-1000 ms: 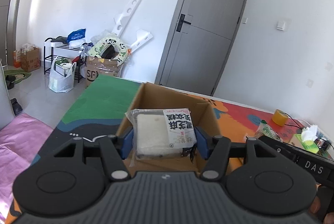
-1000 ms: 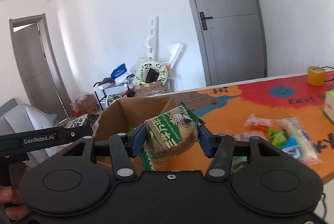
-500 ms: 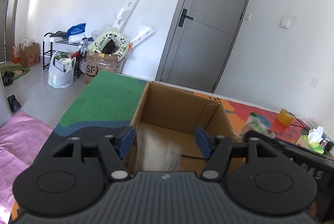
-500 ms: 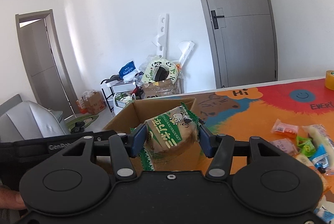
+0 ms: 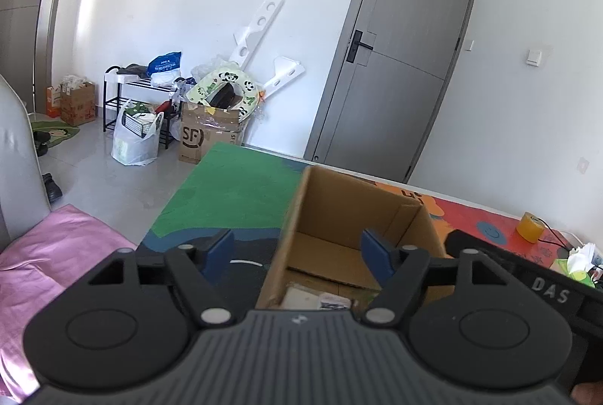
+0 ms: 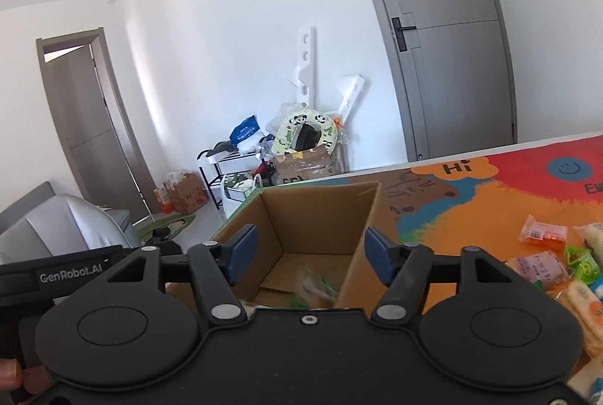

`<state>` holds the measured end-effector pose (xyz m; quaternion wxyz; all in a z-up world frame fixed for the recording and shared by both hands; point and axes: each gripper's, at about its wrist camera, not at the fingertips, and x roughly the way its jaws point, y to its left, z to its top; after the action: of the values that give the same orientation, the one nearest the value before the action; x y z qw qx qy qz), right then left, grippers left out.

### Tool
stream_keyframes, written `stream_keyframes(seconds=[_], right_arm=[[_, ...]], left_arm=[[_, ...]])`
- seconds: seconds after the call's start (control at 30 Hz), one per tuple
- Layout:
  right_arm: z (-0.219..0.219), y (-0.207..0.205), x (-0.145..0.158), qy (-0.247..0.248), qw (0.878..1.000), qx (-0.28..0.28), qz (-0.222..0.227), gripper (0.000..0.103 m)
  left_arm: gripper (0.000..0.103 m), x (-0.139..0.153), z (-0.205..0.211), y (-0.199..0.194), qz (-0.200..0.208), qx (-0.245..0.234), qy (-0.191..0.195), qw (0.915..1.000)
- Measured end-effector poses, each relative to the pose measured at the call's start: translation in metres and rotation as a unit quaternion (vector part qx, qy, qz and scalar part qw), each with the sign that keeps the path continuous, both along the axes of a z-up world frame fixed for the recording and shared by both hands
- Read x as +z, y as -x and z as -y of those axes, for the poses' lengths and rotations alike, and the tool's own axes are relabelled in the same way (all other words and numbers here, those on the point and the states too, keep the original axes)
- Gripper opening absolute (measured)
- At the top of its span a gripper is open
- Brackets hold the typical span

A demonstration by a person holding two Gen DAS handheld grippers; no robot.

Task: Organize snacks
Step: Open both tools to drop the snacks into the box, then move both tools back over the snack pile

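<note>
Snacks (image 6: 539, 263) on the mat look light, crinkly and crushable, best pinched mid-pack; both grippers, left (image 5: 297, 252) and right (image 6: 311, 252), gape empty.

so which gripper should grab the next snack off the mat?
Right, probably. Both the left gripper and the right gripper are open and empty over the cardboard box, but the loose snack packets lie on the mat just right of the right gripper, across the box from the left.

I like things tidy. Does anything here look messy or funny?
Yes. Snack packets lie scattered loose on the table beside the cardboard box. One green-and-white packet in the box looks blurred.
</note>
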<state>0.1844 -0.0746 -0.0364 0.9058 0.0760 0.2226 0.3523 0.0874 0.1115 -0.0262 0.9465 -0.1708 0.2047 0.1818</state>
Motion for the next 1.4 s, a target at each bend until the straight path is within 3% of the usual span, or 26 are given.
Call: stream_keyframes(seconds=[0.13, 0.27, 0.33, 0.6, 1.4], right_arm=[[0.016, 0.007, 0.000, 0.006, 1.000, -0.018, 0.005, 0.080], [0.035, 0.012, -0.002, 0.016, 0.999, -0.036, 0.005, 0.086], [0.047, 0.014, -0.003, 0.019, 0.999, -0.047, 0.004, 0.094], [0.087, 0.022, -0.006, 0.020, 0.996, -0.085, -0.006, 0.102], [0.185, 0.041, -0.010, 0.009, 0.987, -0.162, -0.006, 0.103]], left_arm=[[0.085, 0.001, 0.007, 0.000, -0.005, -0.003, -0.003, 1.0000], [0.094, 0.000, 0.020, -0.002, -0.007, -0.013, -0.006, 0.9999], [0.094, 0.000, 0.027, -0.002, -0.006, -0.024, -0.006, 0.9997], [0.095, 0.000, 0.056, -0.002, -0.001, -0.060, -0.006, 0.9982], [0.095, 0.006, 0.127, -0.003, 0.025, -0.151, -0.011, 0.9882]])
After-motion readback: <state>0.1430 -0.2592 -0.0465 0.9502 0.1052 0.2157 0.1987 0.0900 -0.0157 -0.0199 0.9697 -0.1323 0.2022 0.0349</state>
